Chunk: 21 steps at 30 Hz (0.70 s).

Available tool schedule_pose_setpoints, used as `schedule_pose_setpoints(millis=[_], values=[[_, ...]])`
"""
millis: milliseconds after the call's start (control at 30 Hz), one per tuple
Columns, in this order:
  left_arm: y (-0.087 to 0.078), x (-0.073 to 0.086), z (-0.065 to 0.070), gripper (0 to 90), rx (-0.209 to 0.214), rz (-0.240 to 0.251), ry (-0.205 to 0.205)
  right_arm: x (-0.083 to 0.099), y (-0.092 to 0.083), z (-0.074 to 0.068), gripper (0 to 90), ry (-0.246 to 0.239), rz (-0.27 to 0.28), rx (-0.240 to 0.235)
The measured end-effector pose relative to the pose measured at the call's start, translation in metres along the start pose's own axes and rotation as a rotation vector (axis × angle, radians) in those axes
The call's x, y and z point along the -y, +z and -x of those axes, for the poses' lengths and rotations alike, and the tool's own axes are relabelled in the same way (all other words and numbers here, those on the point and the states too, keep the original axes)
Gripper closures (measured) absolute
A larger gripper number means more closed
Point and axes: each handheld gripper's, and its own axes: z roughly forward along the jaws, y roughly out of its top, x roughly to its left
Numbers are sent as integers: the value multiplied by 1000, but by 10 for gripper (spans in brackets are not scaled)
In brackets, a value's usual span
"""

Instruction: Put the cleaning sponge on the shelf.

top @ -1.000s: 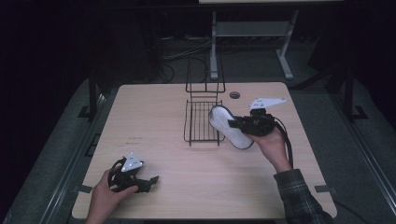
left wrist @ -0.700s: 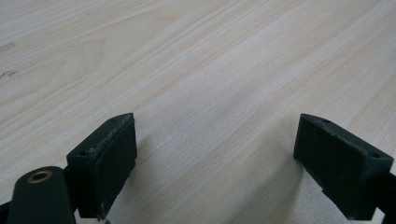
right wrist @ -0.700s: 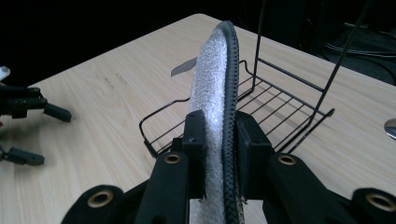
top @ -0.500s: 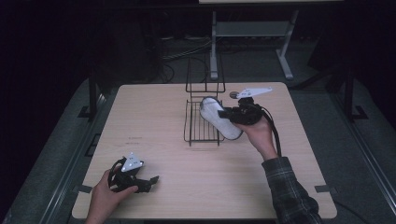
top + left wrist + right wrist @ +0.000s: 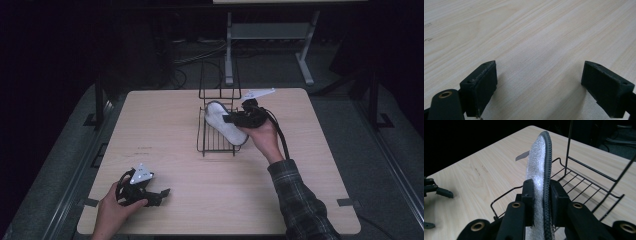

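Wooden table (image 5: 165, 125); rack (image 5: 216, 133), apparently slipper (image 5: 225, 122) inside.

Wire rack (image 5: 218, 131) sits at frame centre on the tabletop (image 5: 165, 125), insole (image 5: 226, 122) over it, right gripper (image 5: 234, 119) just right of it. Left gripper (image 5: 159, 195) rests at lower left, well apart.

Light wood surface (image 5: 165, 135), flat and pale. Black wire rack (image 5: 216, 131) standing on it near the far middle. Left tool (image 5: 159, 193) resting on it at the near left corner.
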Motion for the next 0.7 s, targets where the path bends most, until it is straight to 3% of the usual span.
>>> schedule_pose_setpoints(millis=[300, 600, 700], values=[[0, 0, 0, 125, 0, -1, 1, 3, 32, 7, 755, 41, -54, -11], [0, 0, 0, 125, -1, -1, 1, 8, 40, 16, 730, 43, -48, -3], [0, 0, 0, 125, -1, -1, 1, 10, 44, 21, 697, 34, -53, 27]])
